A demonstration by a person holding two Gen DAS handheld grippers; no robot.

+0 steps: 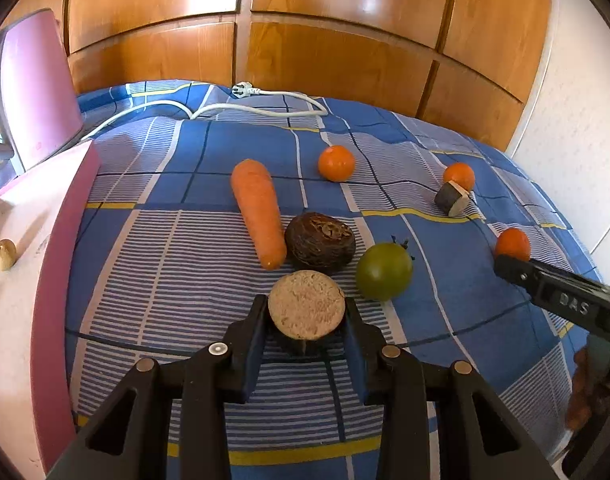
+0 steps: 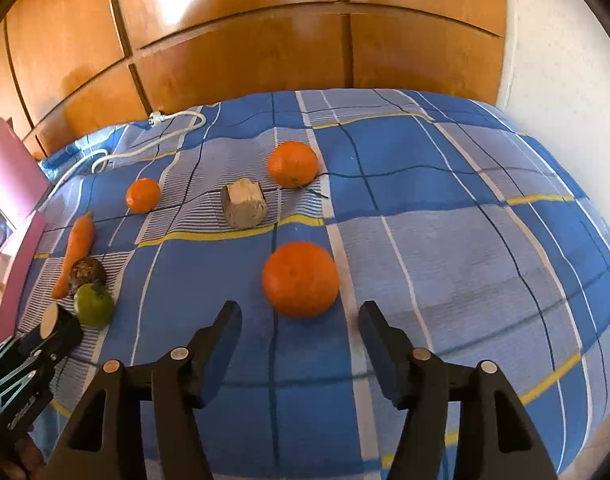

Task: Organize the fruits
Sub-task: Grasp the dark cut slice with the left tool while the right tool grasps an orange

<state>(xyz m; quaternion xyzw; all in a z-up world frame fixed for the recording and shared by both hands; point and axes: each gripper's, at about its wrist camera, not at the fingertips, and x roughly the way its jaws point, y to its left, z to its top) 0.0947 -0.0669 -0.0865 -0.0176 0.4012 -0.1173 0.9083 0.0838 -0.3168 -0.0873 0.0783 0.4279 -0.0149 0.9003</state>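
Note:
My left gripper (image 1: 307,312) is shut on a cut dark radish half (image 1: 307,310), pale cut face up, just above the blue checked cloth (image 1: 145,260). Beyond it lie a dark round root (image 1: 320,242), a carrot (image 1: 259,212) and a green tomato (image 1: 383,271). Three oranges (image 1: 336,163) (image 1: 459,176) (image 1: 513,243) and another cut piece (image 1: 452,199) lie further off. My right gripper (image 2: 299,320) is open, with the nearest orange (image 2: 300,279) just ahead between its fingers. The left gripper with its radish half shows at the right wrist view's lower left (image 2: 53,326).
A pink box (image 1: 37,264) stands at the cloth's left edge with a pink appliance (image 1: 33,92) behind it. A white power cable (image 1: 265,110) lies at the back. Wooden wardrobe doors (image 1: 345,40) rise behind the bed.

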